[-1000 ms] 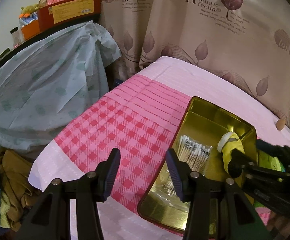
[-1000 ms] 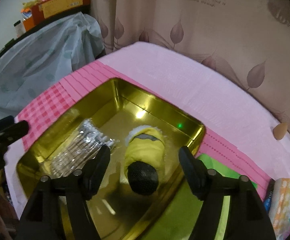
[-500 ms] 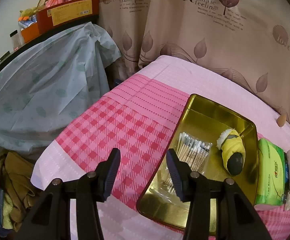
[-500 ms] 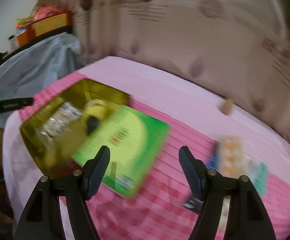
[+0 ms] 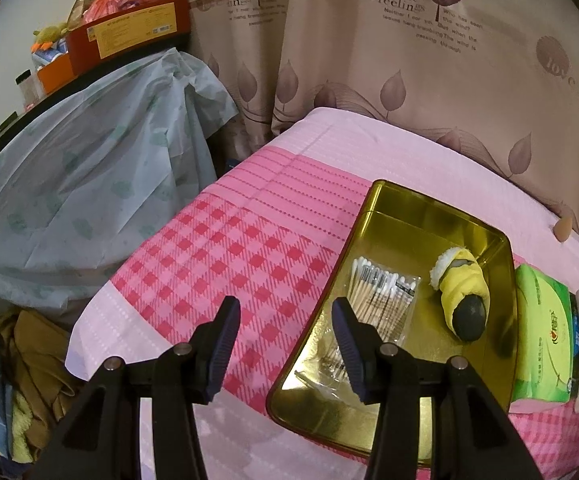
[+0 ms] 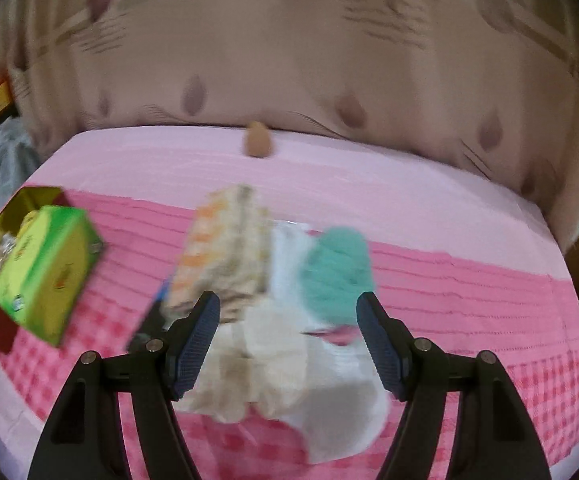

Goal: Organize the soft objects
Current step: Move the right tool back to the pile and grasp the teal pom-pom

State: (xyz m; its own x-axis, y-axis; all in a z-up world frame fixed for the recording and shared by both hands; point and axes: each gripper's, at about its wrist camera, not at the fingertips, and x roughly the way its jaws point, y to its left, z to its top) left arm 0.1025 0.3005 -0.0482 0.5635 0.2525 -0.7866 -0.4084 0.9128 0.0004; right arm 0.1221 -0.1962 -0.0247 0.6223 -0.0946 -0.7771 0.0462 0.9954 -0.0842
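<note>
A gold metal tray (image 5: 421,216) lies on the pink checked cloth and holds a yellow plush toy (image 5: 463,294) and a clear pack of cotton swabs (image 5: 381,292). My left gripper (image 5: 285,340) is open and empty, over the tray's near left edge. My right gripper (image 6: 287,338) is open and empty above a blurred pile: an orange-and-white checked cloth (image 6: 219,252), a teal fluffy item (image 6: 339,270), white fabric (image 6: 341,404) and a beige cloth (image 6: 265,356). The tray (image 6: 29,196) shows at the left in the right wrist view.
A green tissue pack (image 5: 541,332) lies against the tray's right side, also seen in the right wrist view (image 6: 47,268). A small tan egg-shaped object (image 6: 256,144) sits at the far edge by the curtain. A plastic-covered shelf (image 5: 81,184) stands left of the table.
My right gripper has left the plush toy in the tray and swung right, over the pile of cloths. My left gripper has stayed in place.
</note>
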